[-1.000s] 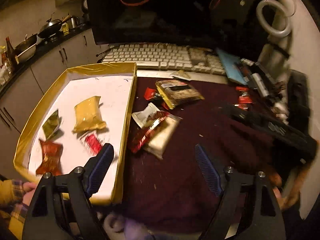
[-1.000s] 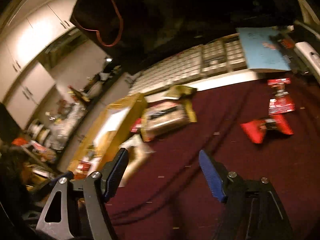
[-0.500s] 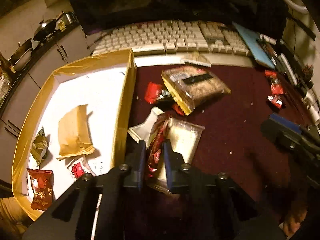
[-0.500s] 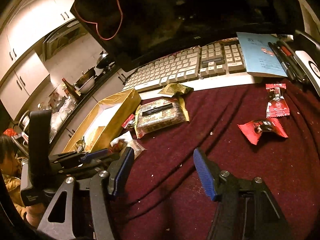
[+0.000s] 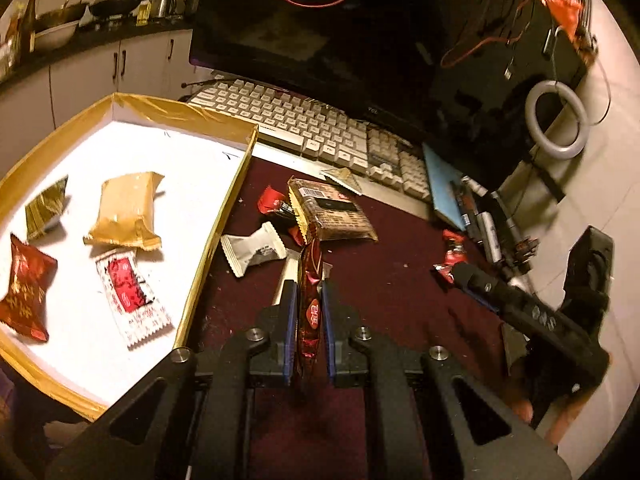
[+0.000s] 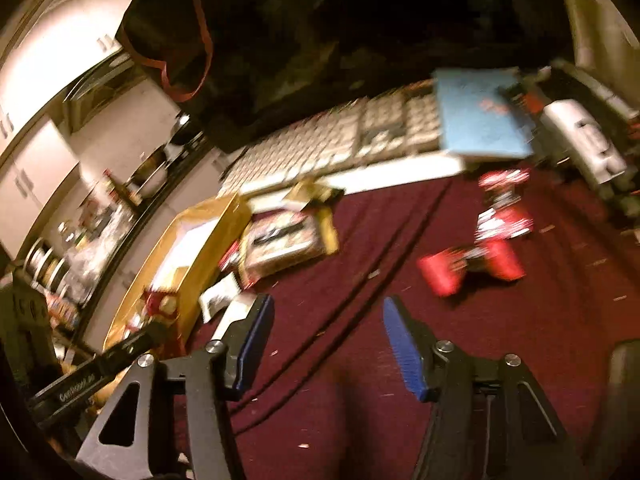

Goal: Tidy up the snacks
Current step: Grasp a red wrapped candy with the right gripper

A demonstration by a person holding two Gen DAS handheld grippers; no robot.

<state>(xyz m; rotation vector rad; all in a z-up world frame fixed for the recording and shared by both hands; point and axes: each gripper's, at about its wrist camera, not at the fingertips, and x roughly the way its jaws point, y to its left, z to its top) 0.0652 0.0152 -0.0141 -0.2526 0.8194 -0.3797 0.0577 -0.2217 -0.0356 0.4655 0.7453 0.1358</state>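
My left gripper (image 5: 307,304) is shut on a dark red snack packet (image 5: 310,300) and holds it on edge above the maroon cloth (image 5: 392,304). To its left lies the gold-rimmed white tray (image 5: 224,208) with several snacks in it, among them a gold packet (image 5: 126,210) and a red-and-white packet (image 5: 130,294). A white wrapper (image 5: 254,248) and a brown packet (image 5: 332,210) lie on the cloth. My right gripper (image 6: 326,344) is open and empty above the cloth; the view is blurred. Red packets (image 6: 472,264) lie ahead to its right.
A white keyboard (image 5: 304,124) and a dark monitor (image 5: 360,40) stand behind the cloth. A blue notebook (image 5: 444,188) and pens lie at the right. A ring light (image 5: 556,120) stands far right. The right gripper's body (image 5: 532,316) shows in the left wrist view.
My left gripper shut on the dark red packet and lifted it off the cloth. My right gripper swung; its view is now blurred and tilted.
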